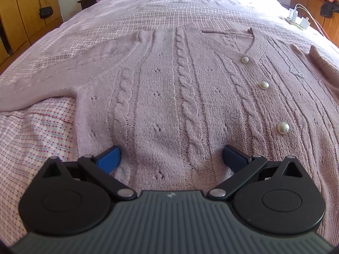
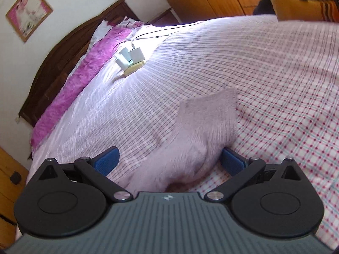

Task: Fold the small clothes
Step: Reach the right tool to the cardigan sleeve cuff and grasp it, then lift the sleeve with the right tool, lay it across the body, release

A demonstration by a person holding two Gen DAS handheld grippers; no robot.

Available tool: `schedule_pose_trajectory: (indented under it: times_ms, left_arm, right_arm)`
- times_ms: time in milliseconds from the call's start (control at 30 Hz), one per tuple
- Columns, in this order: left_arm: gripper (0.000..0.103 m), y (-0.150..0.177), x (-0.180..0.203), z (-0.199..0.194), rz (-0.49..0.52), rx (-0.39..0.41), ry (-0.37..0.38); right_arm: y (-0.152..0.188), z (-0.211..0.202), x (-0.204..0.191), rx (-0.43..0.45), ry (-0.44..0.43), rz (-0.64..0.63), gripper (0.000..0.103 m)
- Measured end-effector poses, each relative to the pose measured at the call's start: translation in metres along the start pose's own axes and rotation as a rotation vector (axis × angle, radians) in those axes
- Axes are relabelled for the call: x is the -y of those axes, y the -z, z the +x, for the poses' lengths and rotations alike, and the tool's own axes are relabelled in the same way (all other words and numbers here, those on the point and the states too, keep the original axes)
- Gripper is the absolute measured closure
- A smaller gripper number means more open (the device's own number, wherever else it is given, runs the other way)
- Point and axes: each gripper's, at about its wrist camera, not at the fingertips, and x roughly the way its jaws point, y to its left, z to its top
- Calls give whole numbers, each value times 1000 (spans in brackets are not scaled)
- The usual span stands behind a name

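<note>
We see the left gripper (image 1: 171, 158) spread wide over the pink cardigan (image 1: 190, 89), and the right gripper (image 2: 169, 160) spread around what is probably its blurred sleeve (image 2: 203, 122).

Bright daylight throughout, entering from the far right side of the bed (image 1: 148, 10) in the left wrist view. Sharp and well focused there, cable stitches of the cardigan (image 1: 190, 97) crisp, pearl buttons (image 1: 283, 128) catching small highlights. Strong barrel bending toward every edge. Right wrist view smeared by motion blur, checks of the sheet streaked; blown-out glare around the white chargers (image 2: 131, 58). Soft shadows only, dark vignette at the bottom corners.
</note>
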Motion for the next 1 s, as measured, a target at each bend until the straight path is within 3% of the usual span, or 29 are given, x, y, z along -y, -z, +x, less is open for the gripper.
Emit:
schedule_pose_trajectory:
  times_ms: [133, 167, 200, 233, 267, 300, 400, 733, 1000]
  left_arm:
    - [0, 2, 0, 0, 2, 13, -1]
    - [0, 3, 1, 0, 7, 17, -3]
    - [0, 4, 1, 0, 14, 24, -4]
    - [0, 5, 1, 0, 18, 31, -4]
    - [0, 6, 1, -1, 19, 37, -3]
    - [0, 7, 1, -1, 20, 42, -1]
    - [0, 8, 0, -2, 22, 50, 4]
    - [0, 1, -3, -10, 26, 39, 19]
    - [0, -7, -13, -37, 9, 117, 58]
  right_arm:
    - [-1, 9, 2, 35, -2, -31, 1]
    - [0, 8, 2, 47, -2, -24, 10]
    - [-1, 8, 3, 53, -9, -2, 30]
    - [-3, 8, 5, 48, -17, 30, 43]
    - [-5, 8, 9, 36, -36, 68, 71]
    - [-7, 6, 12, 30, -64, 95, 80]
    - [-12, -14, 5, 78, -122, 67, 86]
    - [-39, -99, -56, 175, -317, -16, 88]
    - [-44, -161, -113, 210, -437, -47, 88]
